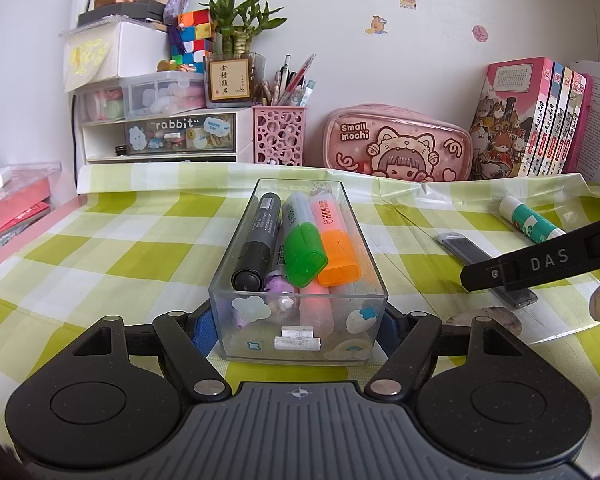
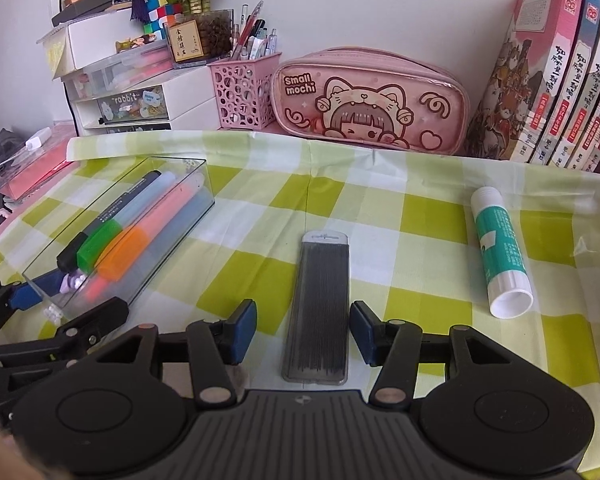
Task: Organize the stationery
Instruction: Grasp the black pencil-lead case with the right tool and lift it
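My left gripper (image 1: pixel 298 334) is shut on a clear plastic box (image 1: pixel 340 344), its blue pads pressing the two long walls near the front end. Inside lie a black marker (image 1: pixel 260 240), a green-capped highlighter (image 1: pixel 304 256), an orange highlighter (image 1: pixel 338 256) and smaller items. My right gripper (image 2: pixel 304 334) stands open over a flat grey pencil-lead case (image 2: pixel 320 304) on the cloth, with a gap between each pad and the case. A white and green glue stick (image 2: pixel 498 248) lies to the right of the case. The box (image 2: pixel 204 200) is at the left in the right wrist view.
A green checked cloth (image 2: pixel 380 208) covers the desk. Along the back wall stand a pink pencil pouch (image 2: pixel 372 100), a pink pen holder (image 2: pixel 246 92), a row of books (image 2: pixel 556 80) and a white drawer unit (image 2: pixel 124 100). A red box (image 1: pixel 12 200) sits off the left edge.
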Motion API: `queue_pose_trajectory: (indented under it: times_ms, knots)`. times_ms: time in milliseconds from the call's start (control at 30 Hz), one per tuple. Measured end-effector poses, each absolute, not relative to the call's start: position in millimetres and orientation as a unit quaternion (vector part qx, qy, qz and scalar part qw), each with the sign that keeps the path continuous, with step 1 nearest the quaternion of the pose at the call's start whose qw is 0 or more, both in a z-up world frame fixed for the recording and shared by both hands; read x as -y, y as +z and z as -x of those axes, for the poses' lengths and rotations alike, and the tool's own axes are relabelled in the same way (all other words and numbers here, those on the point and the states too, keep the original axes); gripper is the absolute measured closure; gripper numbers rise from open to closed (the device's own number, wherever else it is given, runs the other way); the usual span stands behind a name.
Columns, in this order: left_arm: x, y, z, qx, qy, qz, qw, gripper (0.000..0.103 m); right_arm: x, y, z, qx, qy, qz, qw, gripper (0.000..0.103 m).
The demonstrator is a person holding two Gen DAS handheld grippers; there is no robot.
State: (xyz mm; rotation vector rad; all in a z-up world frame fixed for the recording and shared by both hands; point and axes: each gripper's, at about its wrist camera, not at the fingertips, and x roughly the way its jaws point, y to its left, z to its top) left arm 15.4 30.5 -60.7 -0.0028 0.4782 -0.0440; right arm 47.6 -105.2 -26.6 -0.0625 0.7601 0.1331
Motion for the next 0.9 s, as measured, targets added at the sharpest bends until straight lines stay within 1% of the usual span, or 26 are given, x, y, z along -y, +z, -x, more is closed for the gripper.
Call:
queue_pose_trajectory:
  times_ms: [133,200,267,467,900]
  knots:
    - [-30,-61,-15,-0.237,-0.022,0.001,0.971,0.030,97,-29,-53,-0.366,0.050,0.047,0.928,0.040]
    - [-30,-61,-15,-0.237,-0.022,0.001,0.971,0.030,96,-29,-54,-0.364,0.049,0.047,0.929,0.045]
    - [-30,-61,-15,-0.237,-0.022,0.001,0.971,0.030,95,-29,-54,-0.361,0.049,0.048,0.930,0.046]
    - [-30,-61,-15,-0.237,-0.022,0.001,0.971,0.030,96,-28,-54,-0.359,0.039,0.027,0.932,0.047]
    - [-30,-61,-15,-0.237,-0.022,0.001,0.971,0.030,117,-21,-58,-0.380,0.077,-0.123,0.914,0.047]
